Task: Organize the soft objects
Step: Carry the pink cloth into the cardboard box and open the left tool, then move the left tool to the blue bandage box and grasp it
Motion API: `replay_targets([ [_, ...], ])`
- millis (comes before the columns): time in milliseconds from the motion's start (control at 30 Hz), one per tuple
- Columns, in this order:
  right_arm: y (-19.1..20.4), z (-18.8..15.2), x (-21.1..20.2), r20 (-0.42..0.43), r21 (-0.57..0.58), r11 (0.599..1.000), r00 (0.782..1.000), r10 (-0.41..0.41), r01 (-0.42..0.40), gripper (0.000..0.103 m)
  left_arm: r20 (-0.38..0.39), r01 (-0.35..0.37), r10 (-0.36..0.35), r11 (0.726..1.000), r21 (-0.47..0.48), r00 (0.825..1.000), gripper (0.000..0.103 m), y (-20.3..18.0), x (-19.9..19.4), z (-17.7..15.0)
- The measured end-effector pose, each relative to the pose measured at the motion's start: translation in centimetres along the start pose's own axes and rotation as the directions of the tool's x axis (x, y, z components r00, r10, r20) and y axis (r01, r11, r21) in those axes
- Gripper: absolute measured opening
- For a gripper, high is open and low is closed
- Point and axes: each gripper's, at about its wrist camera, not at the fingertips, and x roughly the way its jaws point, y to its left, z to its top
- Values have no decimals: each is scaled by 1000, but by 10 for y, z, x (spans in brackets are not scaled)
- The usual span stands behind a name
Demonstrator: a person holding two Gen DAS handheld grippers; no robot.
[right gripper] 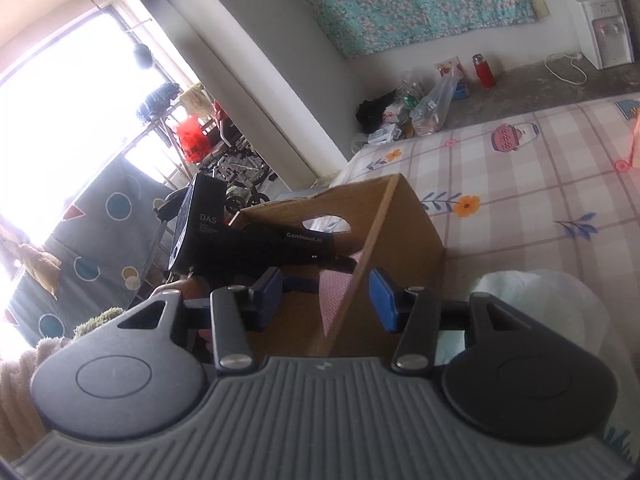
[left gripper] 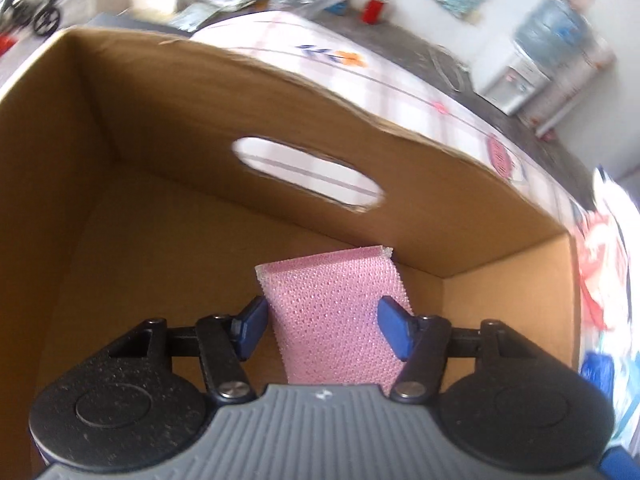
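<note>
The left gripper (left gripper: 322, 326) points down into the open cardboard box (left gripper: 168, 152), its jaws clamped on a pink sponge (left gripper: 334, 320) whose free end reaches toward twelve o'clock, near the box wall with the handle slot (left gripper: 308, 176). The right gripper (right gripper: 326, 300) hovers outside the box, jaws partly open and empty, the box corner edge showing between them. The box stands on a bed with a checked floral sheet (right gripper: 540, 200). A white bag (right gripper: 560, 304) lies at the right gripper's three o'clock.
</note>
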Motion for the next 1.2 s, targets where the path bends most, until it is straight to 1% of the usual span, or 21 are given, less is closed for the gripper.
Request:
replay_targets([
  [100,-7,-5,-1,-3,22,1000,1000,-5,5,49,19,12,-14,997,72,1000,62,-14,1,-4],
  [200,-10,-8,-3,-2,35,999,1000,-7,7,49,38,16,-19,996,91,999,62,-21,3,-7],
  [333,-10,-9,-7,2,40,999,1000,-4,4,50,50,43,-47,997,68,998,63,-22,7,-6],
  [433,-11,-9,-11,3,47,999,1000,-5,5,50,45,81,-82,996,35,996,64,-23,15,-5],
  [600,-18,-9,-17,6,57,998,1000,-19,19,51,69,77,-78,997,18,995,67,-22,12,-10],
  [700,-21,-10,-22,14,64,997,999,-35,34,53,78,104,-102,994,-18,992,70,-15,4,-9],
  [767,-23,-11,-26,20,72,997,999,-42,41,53,97,104,-100,994,-31,990,73,-11,-5,-11],
  [900,-25,-16,-35,42,82,996,998,-47,43,53,128,89,-85,996,-28,988,73,-7,-30,-17],
  [1000,-25,-19,-44,57,88,995,997,-47,42,53,163,88,-81,995,-36,983,74,-2,-56,-22],
  [1100,-26,-23,-58,73,84,995,996,-54,47,53,214,108,-99,994,-31,972,76,-3,-85,-29],
  [1133,-26,-24,-65,79,82,995,995,-59,52,53,235,122,-113,992,-23,965,78,-5,-94,-30],
  [1200,-28,-26,-79,95,79,995,993,-73,66,53,273,146,-140,989,-3,952,79,-16,-114,-39],
])
